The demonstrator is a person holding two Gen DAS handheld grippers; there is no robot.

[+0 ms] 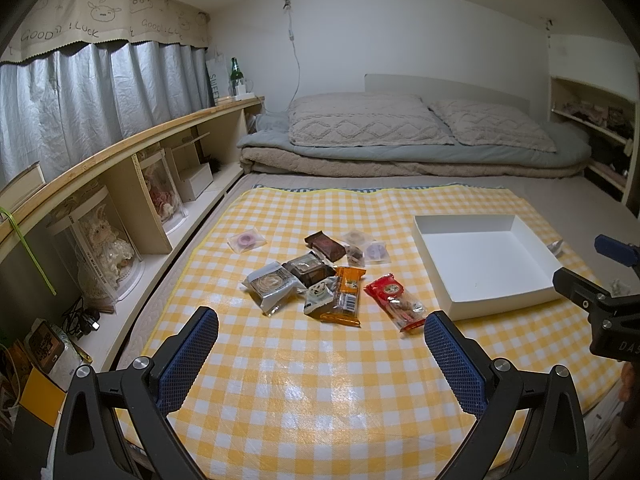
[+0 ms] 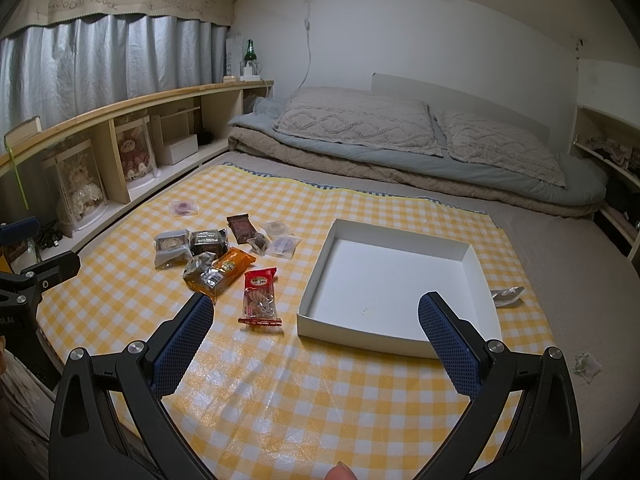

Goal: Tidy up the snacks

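Observation:
Several wrapped snacks lie in a loose pile on a yellow checked mat: a red packet, an orange packet, dark brown packets, and a lone pink-ring packet. To the pile's right sits a white shallow box with nothing in it. My left gripper hovers open, short of the pile. My right gripper is open too, near the box's front left corner. Neither holds anything.
Folded bedding and two pillows lie at the far end of the bed. A wooden shelf with dolls in clear cases runs along the left. A clear wrapper lies right of the box.

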